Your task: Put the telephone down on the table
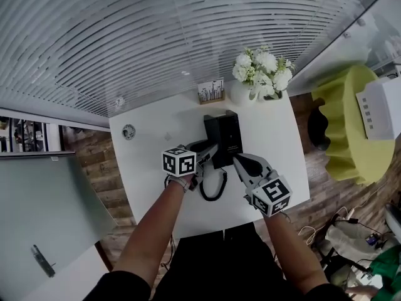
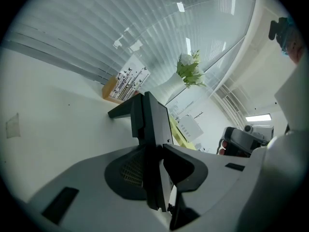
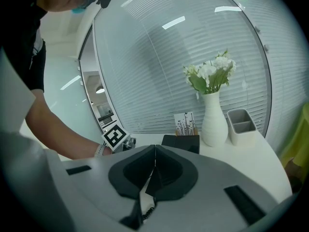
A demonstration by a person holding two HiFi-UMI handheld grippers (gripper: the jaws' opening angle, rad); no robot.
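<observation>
Left claw grips telephone by its edge, likely to set it on table; right claw closed, empty.

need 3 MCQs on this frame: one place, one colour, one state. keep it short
1. Where does the vase stand?
A. near edge of the table, in front of the telephone
B. far edge of the table, behind the telephone
C. on top of the telephone

2. What colour is the telephone?
A. white
B. red
C. black

3. How do the right gripper jaws stand?
A. together, nothing between them
B. wide apart
C. closed on the vase

Answers:
1 B: in the head view the vase is past the telephone, at the table's far edge.
2 C: its body is black in every view.
3 A: the right gripper view shows the jaws meeting, with nothing between them.
</observation>
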